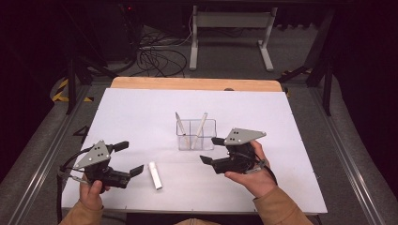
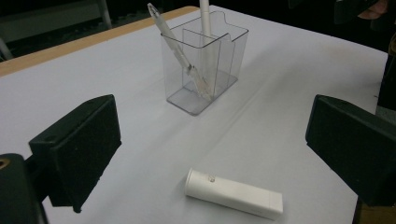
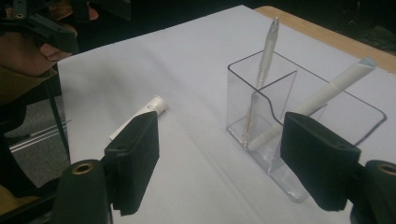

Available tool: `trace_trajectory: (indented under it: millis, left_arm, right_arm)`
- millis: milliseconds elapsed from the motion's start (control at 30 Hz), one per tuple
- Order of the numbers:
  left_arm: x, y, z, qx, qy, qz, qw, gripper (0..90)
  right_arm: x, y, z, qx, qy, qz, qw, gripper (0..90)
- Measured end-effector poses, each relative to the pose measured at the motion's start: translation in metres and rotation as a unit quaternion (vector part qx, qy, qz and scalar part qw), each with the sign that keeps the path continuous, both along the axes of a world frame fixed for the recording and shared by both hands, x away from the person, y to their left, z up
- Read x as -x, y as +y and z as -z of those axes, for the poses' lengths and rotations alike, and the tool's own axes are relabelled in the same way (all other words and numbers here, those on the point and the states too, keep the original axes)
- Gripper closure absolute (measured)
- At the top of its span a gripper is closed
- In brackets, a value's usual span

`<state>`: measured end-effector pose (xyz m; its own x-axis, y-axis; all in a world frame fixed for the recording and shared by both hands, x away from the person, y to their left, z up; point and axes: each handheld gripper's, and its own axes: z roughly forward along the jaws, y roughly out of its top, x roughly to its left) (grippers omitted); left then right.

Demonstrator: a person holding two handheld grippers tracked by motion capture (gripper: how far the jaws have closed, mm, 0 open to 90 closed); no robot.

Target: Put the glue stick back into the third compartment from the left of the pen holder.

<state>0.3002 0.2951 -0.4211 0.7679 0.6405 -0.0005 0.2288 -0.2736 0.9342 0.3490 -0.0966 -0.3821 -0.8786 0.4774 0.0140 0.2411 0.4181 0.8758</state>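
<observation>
Room: dark floor around the tabletop (image 1: 141, 108), cables and a white stand's legs behind it.
Tabletop: white sheet over wood, wooden edge showing at the far side.
Landmark: clear holder (image 1: 196, 134), two compartments, standing near the middle of the sheet.
Pens: one white pen (image 1: 181, 129) leans in the holder's left compartment, a second pen (image 1: 200, 129) leans in its right one.
White tube (image 1: 155, 175): lies flat on the sheet, nearer me than the holder and to its left, apart from it.
Left claw (image 1: 129, 158): mine, left of the holder, jaws spread wide and empty, the tube lying just beside them, untouched.
Right claw (image 1: 212, 150): right of the holder's near corner, close to it, jaws apart, gripping nothing.
</observation>
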Motion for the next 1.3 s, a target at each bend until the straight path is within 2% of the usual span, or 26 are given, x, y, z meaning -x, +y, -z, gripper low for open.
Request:
trace_trajectory:
  millis: [200, 367, 567, 967, 1133, 1300]
  left_arm:
    - [0.003, 0.004, 0.001, 0.007, -0.002, 0.013, 0.9999, 3.0]
    - [0.004, 0.006, 0.001, 0.009, 0.001, 0.013, 0.9999, 2.8]
    - [0.003, 0.005, 0.003, -0.006, 0.001, 0.012, 0.9999, 3.2]
    - [0.005, 0.007, 0.003, -0.004, -0.002, 0.021, 0.9998, 3.2]
    - [0.005, 0.008, 0.002, -0.004, -0.003, 0.022, 0.9997, 3.2]
    - [0.006, 0.009, 0.003, -0.004, -0.003, 0.020, 0.9998, 3.2]
  right_arm:
    - [-0.002, 0.014, 0.002, 0.004, 0.010, -0.007, 0.9999, 29.2]
    - [-0.003, 0.027, 0.002, 0.009, 0.016, -0.018, 0.9997, 29.5]
    - [-0.006, 0.042, 0.005, 0.015, 0.021, -0.026, 0.9993, 29.9]
    - [-0.009, 0.059, 0.008, 0.016, 0.032, -0.034, 0.9988, 30.6]
    - [-0.010, 0.062, 0.007, 0.012, 0.048, -0.028, 0.9984, 32.5]
    - [-0.013, 0.070, 0.008, 0.011, 0.077, -0.026, 0.9966, 34.8]
